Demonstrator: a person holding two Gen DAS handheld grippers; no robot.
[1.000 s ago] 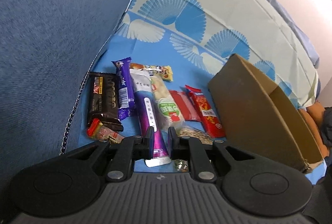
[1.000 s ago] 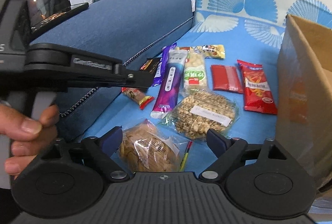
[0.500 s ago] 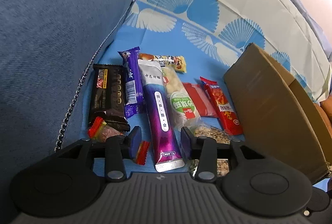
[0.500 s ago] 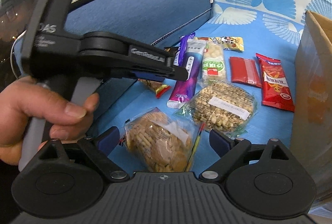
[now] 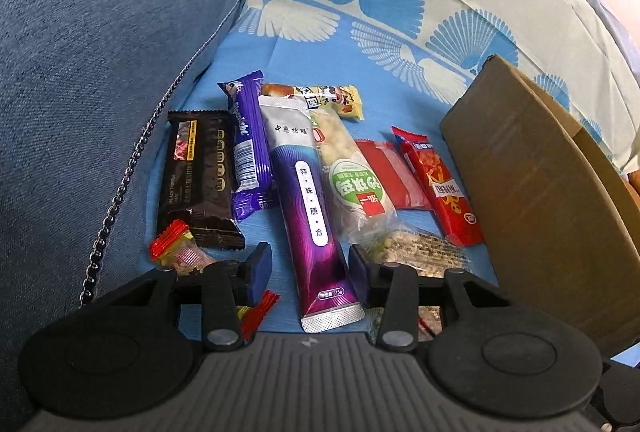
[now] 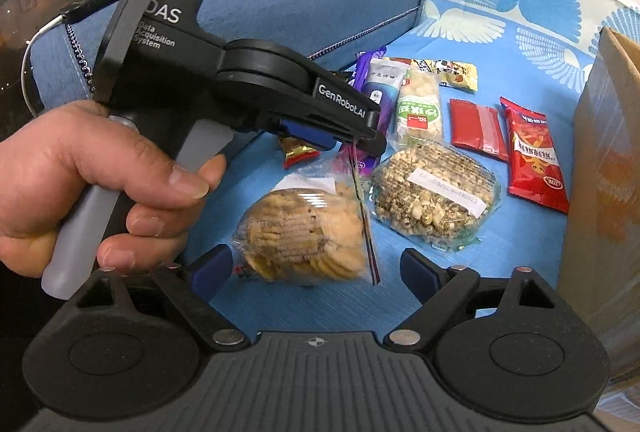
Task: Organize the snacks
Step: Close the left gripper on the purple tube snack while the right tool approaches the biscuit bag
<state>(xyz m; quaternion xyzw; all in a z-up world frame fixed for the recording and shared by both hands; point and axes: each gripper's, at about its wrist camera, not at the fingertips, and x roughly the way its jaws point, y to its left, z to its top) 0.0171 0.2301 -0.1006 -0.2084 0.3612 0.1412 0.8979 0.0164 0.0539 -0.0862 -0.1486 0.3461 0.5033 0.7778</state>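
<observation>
The left tongs (image 5: 310, 268) stand spread, one finger on each side of the lower end of the purple stick pack (image 5: 310, 199), with a gap on both sides and nothing pinched. From the right wrist view the same tool reaches in from the left, gripped by the left hand (image 6: 100, 183), its tips low over that pack's bottom end.

The right tongs (image 6: 316, 270) are spread wide and empty, hanging over the near edge of the clear bag of round crackers (image 6: 306, 228).

The snacks lie in a loose row on the blue patterned cloth (image 5: 320, 43). Left of the purple pack lie the violet wafer bar (image 5: 248, 147) and the black chocolate bar (image 5: 196, 171), with a small red-ended candy (image 5: 174, 248) below it. To the right come the green-labelled rice puff pack (image 5: 352, 179), partly overlapping a yellow bar (image 5: 320, 99) at the top, then a plain red sachet (image 5: 390, 171) and a red chip packet (image 5: 440, 183). A clear bag of puffed grain cake (image 6: 434, 187) sits just beside the cracker bag. The cardboard box (image 5: 540, 199) stands at the right, close to the chip packet.
</observation>
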